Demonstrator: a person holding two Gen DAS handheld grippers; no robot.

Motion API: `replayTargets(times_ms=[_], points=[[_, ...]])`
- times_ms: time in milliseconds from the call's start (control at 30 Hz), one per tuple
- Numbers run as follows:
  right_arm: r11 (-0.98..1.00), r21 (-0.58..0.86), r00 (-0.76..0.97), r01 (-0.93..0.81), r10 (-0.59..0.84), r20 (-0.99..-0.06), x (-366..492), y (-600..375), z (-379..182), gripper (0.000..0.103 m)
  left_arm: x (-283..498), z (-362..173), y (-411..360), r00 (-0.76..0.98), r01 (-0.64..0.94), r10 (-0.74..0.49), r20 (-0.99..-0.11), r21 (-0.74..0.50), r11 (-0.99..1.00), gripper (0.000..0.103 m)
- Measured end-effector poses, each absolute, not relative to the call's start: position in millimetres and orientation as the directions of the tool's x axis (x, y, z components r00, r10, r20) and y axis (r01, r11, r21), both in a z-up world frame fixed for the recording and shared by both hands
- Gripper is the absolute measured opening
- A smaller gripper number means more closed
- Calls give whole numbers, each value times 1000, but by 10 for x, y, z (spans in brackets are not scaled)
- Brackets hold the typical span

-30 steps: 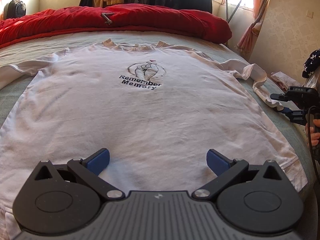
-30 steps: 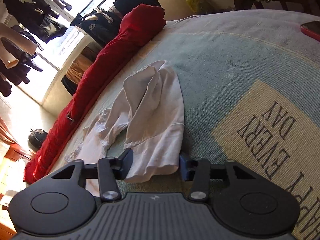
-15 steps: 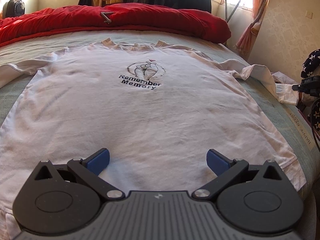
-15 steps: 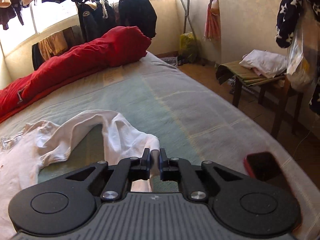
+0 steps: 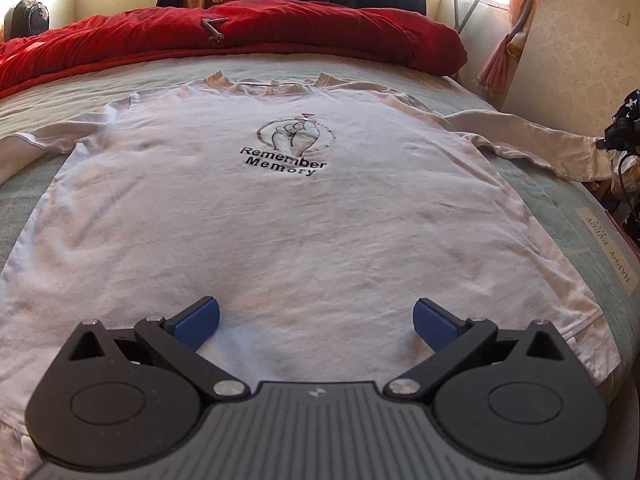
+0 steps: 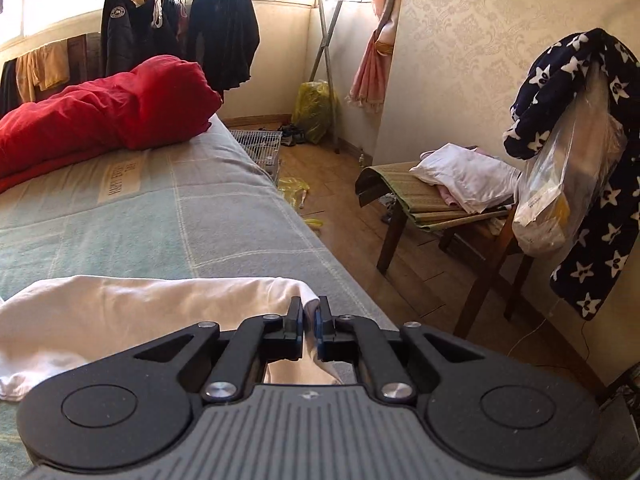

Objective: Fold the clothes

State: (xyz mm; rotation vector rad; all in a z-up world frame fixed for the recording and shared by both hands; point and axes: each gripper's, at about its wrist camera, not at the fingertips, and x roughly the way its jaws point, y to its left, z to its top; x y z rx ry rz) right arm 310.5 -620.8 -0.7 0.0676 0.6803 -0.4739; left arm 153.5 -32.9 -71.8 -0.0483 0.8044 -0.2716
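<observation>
My left gripper [image 5: 316,322] is showing blue ribbed pads [image 5: 198,322] on black linkage arms, silver pivot screws and a grey ridged body. My right gripper [image 6: 308,320] is wearing the same black-and-grey build.

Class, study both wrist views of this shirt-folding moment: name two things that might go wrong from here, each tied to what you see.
1. The right claw pinches only the cuff edge of the white sleeve; a pull might slip it free.
2. The left claw hangs open over the T-shirt hem, holding nothing; tugging the sleeve may drag or wrinkle the flat body.
</observation>
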Motion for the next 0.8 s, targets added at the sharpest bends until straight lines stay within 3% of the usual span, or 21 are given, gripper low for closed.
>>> replayTargets(times_ms=[233, 367, 467, 600, 800], points=[[848, -116, 614, 518, -462, -639, 3321, -6435, -50, 7, 1588, -715, -367, 657, 212, -236, -716, -125, 969, 102], [817, -141, 571, 559, -503, -648, 3326, -6468, -136, 19, 1592, -715, -360, 656, 216, -237, -716, -124, 969, 102], [826, -110, 584, 553, -478, -656, 3259, -6448, -151, 21, 1593, -716, -348, 658, 219, -243, -713, -128, 967, 102], [902, -27, 685, 432, -347, -640, 3199, -6238, -39, 21, 1619, -645, -347, 670, 220, -252, -699, -137, 966, 102], [993, 112, 807, 41, 33, -590, 3469, -5457, 224, 21, 1696, -342, -426, 721, 287, -296, -627, -119, 950, 102]])
